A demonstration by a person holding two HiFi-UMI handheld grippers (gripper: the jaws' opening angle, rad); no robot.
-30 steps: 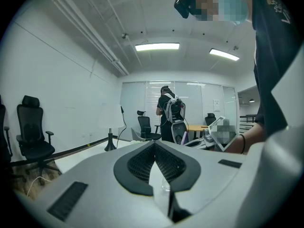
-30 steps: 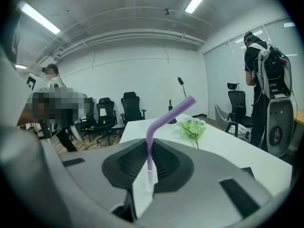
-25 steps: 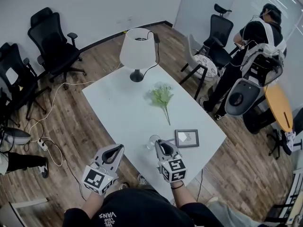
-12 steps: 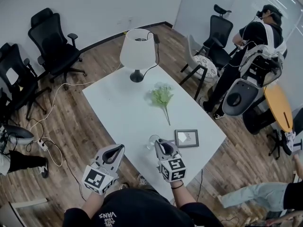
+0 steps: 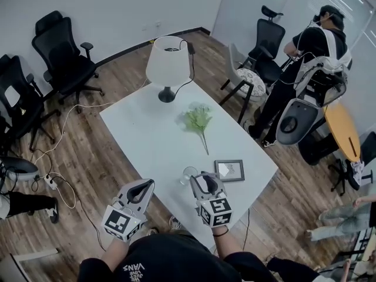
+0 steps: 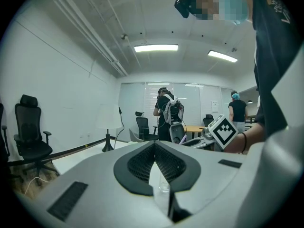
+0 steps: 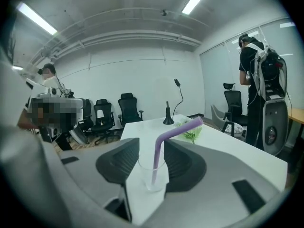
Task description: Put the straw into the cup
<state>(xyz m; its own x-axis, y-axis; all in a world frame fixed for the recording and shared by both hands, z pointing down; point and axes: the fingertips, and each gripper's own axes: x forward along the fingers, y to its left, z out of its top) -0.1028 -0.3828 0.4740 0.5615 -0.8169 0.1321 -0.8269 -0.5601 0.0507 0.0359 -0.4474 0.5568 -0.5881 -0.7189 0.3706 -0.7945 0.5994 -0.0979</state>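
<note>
- Change since the earlier frame: the right gripper (image 7: pixel 152 156) has just been opening its jaws, which now stand wide, pads off the straw (image 7: pixel 164 141). The straw stands in the cup (image 7: pixel 153 177), bent top leaning away.
- Table (image 5: pixel 147 134): broad bare white top behind the cup, with its near edge close under both grippers.
- Lamp (image 5: pixel 167 63): at the far end, well apart.
- Flower sprig (image 5: pixel 198 121): mid-table, beyond the cup.
- Picture frame (image 5: pixel 230 170): just beside the cup (the tightest side).
- Left gripper (image 6: pixel 155 146): jaws together, empty, hanging off the table's edge.
- Step in hand, judged: release. Draw the right gripper straight back with the jaws wide, clearing glass rim and bent top; open room lies behind.
</note>
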